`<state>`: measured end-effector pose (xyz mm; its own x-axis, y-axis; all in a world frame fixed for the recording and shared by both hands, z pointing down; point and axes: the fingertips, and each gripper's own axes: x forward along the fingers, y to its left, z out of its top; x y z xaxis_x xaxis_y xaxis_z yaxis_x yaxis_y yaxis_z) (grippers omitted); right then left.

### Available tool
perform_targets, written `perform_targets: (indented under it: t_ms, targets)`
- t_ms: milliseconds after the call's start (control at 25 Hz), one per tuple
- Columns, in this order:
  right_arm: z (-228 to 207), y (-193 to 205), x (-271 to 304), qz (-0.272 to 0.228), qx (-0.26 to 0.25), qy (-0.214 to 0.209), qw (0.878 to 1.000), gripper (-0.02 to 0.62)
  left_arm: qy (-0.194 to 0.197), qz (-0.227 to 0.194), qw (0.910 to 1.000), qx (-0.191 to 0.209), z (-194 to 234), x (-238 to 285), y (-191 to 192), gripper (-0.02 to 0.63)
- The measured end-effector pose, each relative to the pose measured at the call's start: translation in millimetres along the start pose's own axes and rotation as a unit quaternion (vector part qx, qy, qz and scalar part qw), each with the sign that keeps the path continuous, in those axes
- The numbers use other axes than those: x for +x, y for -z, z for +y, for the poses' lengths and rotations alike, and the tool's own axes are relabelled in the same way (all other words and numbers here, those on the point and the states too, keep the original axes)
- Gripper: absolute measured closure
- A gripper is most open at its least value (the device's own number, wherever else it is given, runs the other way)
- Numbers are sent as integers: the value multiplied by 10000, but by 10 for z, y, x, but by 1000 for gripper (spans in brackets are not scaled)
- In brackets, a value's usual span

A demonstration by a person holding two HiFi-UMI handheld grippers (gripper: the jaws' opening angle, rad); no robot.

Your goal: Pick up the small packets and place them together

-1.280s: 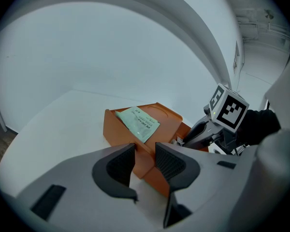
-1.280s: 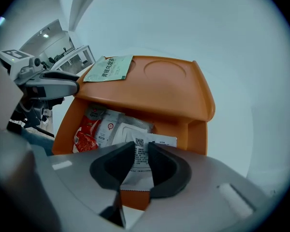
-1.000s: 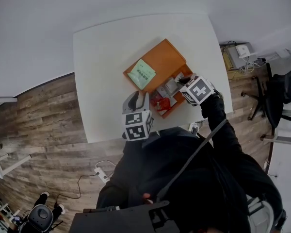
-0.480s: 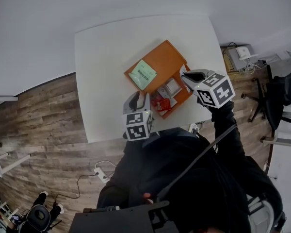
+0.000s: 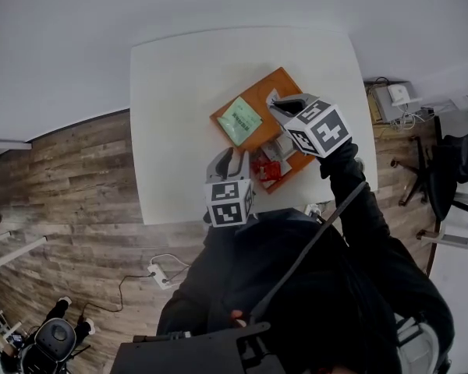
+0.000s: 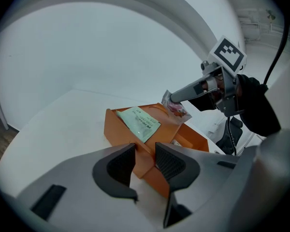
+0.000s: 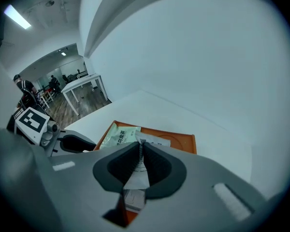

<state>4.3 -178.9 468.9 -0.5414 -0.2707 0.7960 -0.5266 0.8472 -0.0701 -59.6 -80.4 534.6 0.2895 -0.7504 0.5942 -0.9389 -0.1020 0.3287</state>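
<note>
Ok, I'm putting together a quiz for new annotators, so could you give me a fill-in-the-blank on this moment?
1. The right gripper is shut on a small packet; the left gripper stands open and holds ____.
2. The big packet lying in the tray is coloured ____.
3. The tray itself is ____.
4. It rests on a ____ table.

Missing words: nothing; green; orange; white.

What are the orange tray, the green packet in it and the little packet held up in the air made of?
The orange tray: seemingly rigid moulded plastic, matte; even colour, thin straight walls.
The green packet: thin film or paper, I cannot tell which; dark print on pale green.
The small packet in the right gripper: thin plastic film, probably; crinkled, with a zigzag-cut edge.
</note>
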Motion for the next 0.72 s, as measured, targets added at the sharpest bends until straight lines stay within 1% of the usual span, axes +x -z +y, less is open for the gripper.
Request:
perform_targets:
  t_ms: [280,600,720]
  targets:
    - [-8,-132,289,80,-73,-2,9999,560,12,-2,10000,-42,18,4,6,480]
    - [-17,-149,513,187,-83,-47,9998,558,39,-29,10000,-11,28,10,-30,480]
    - [-18,-146,577,174,-15,-101,9998,555,52,-6,10000,-26,28,13,-31,480]
